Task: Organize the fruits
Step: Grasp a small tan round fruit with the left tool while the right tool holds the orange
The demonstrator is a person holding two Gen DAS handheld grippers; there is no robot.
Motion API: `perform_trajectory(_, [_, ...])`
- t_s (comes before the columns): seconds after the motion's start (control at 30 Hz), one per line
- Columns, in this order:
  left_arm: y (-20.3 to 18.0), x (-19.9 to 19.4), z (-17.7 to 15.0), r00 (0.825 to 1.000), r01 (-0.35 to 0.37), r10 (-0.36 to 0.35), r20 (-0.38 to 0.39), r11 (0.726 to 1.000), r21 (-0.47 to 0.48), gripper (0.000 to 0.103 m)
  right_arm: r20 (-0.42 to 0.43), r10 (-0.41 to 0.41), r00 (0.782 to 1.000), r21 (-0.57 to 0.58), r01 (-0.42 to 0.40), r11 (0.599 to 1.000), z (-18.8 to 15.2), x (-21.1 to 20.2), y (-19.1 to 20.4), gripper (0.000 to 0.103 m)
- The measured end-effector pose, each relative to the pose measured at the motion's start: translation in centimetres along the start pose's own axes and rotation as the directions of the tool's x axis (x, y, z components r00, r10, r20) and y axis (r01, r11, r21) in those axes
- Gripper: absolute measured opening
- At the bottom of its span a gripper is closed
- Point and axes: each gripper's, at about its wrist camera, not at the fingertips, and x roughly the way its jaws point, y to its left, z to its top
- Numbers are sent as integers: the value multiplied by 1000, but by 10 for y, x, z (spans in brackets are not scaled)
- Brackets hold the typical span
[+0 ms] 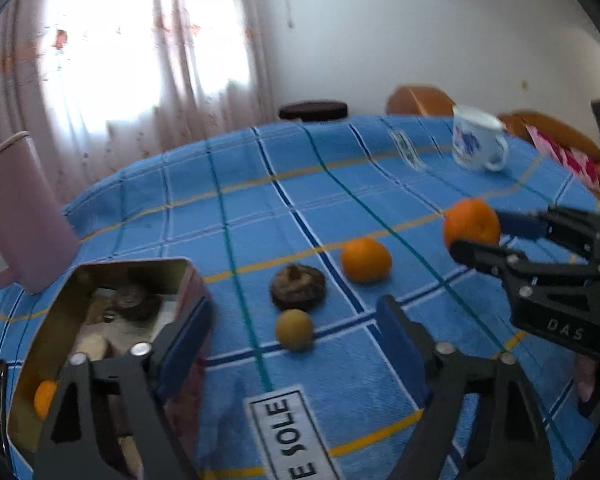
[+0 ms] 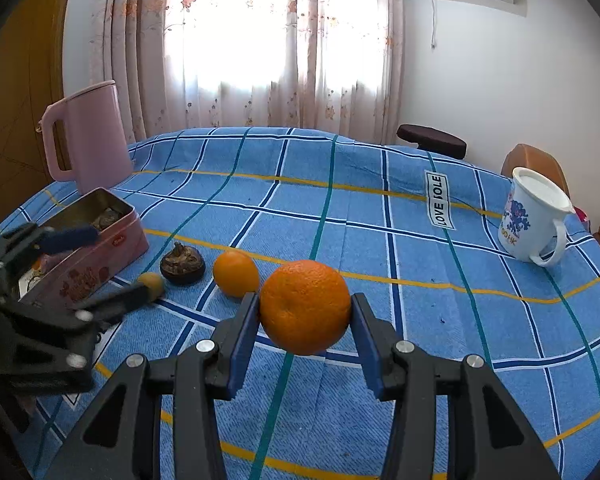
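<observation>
My right gripper (image 2: pixel 305 312) is shut on an orange (image 2: pixel 305 306), lifted off the blue checked tablecloth (image 2: pixel 380 264); the left wrist view shows this held orange (image 1: pixel 471 224) at the right. A second orange (image 2: pixel 236 273) (image 1: pixel 366 260), a dark mangosteen (image 2: pixel 182 264) (image 1: pixel 299 286) and a small yellow fruit (image 2: pixel 152 280) (image 1: pixel 295 329) lie in a row beside the pink tin (image 2: pixel 100 256) (image 1: pixel 76 280). Inside the tin are dark fruit and one orange piece (image 1: pixel 46 398). My left gripper (image 1: pixel 294 304) (image 2: pixel 120 262) is open by the tin's near corner, and the small fruit lies untouched ahead between its fingers.
A pink jug (image 2: pixel 86 136) (image 1: pixel 16 216) stands behind the tin at the table's left edge. A white mug (image 2: pixel 534 220) (image 1: pixel 478 142) stands at the far right. Brown chairs (image 2: pixel 532 160) and a dark stool (image 2: pixel 432 140) sit beyond the table, with curtains behind.
</observation>
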Motion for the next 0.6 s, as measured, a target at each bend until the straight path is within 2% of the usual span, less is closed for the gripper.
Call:
perform_trajectory(0.2, [3, 24, 3, 992, 54, -58, -113, 998, -36, 52, 6, 10, 1000, 5, -10, 1000, 0, -1, -1, 48])
perform_trajectory(0.33, [6, 35, 2, 983, 72, -81, -162, 995, -65, 49, 1, 13, 1000, 2, -13, 1000, 0, 0, 0, 48])
perform_trajectory(0.4, [5, 40, 2, 979, 81, -91, -180, 995, -63, 40, -5, 14, 1000, -3, -14, 1000, 0, 1, 1, 48])
perform_trajectory(0.57, [7, 43, 2, 974, 110, -123, -191, 991, -77, 26, -3, 23, 1000, -7, -23, 1000, 0, 1, 1, 48])
perform_trajectory(0.6, [7, 42, 2, 974, 113, -126, -188, 991, -76, 26, 2, 27, 1000, -7, -27, 1000, 0, 0, 0, 48])
